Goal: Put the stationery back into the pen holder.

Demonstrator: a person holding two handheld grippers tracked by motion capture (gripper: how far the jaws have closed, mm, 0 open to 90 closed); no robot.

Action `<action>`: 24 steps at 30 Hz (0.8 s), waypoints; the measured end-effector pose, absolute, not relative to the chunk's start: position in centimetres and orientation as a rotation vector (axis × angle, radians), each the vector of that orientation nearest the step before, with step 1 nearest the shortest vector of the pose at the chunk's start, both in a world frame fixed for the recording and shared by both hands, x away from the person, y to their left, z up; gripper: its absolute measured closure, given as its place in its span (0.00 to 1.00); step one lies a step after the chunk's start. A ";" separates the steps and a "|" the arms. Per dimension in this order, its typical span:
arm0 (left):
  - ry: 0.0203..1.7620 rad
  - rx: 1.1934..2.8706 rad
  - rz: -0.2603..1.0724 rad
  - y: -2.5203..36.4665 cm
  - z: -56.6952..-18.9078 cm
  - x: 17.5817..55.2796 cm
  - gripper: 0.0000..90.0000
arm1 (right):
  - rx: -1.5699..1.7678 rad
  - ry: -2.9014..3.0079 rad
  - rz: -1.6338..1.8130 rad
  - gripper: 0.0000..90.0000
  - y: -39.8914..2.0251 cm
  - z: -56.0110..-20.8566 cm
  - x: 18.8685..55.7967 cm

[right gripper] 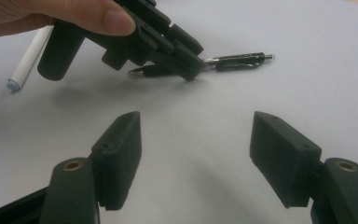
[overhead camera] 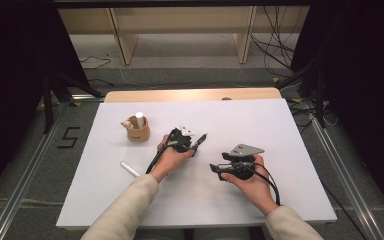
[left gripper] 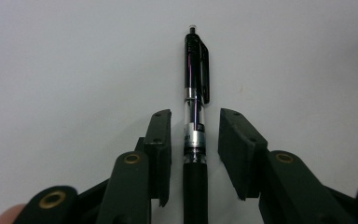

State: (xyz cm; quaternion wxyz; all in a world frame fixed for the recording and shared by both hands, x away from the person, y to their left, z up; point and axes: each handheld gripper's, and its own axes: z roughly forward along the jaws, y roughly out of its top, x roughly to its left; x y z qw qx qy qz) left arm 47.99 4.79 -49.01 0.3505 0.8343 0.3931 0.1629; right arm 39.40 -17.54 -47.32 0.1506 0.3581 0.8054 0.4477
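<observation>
A black click pen point(left gripper: 195, 116) lies flat on the white sheet, between the jaws of my left gripper point(left gripper: 196, 113). A narrow gap shows on each side of the barrel, so the pads are not pressing on it. From above, the left gripper point(overhead camera: 192, 145) points to the right over the pen point(overhead camera: 200, 140), near the table's middle. My right gripper point(overhead camera: 215, 170) rests on the sheet to the right of it, pointing left, jaws point(right gripper: 196, 116) wide apart with nothing between them. It faces the left gripper point(right gripper: 186, 70) and the pen point(right gripper: 240, 60).
A small wooden cup point(overhead camera: 138, 132) with a white stick point(overhead camera: 140, 119) in it stands at the back left. A white marker point(overhead camera: 129, 169) lies loose by the left forearm. The white sheet point(overhead camera: 260, 120) covers most of the table.
</observation>
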 end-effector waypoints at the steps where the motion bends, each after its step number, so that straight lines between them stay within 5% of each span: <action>1: 1.025 2.155 0.417 4.8 -49.0 48.0 0.73 | 1.028 2.313 1.286 0.39 -17.5 -47.3 39.4; 24: 1.055 2.189 0.380 4.6 -48.6 49.0 0.82 | 1.021 2.315 1.285 0.39 -17.5 -47.3 39.4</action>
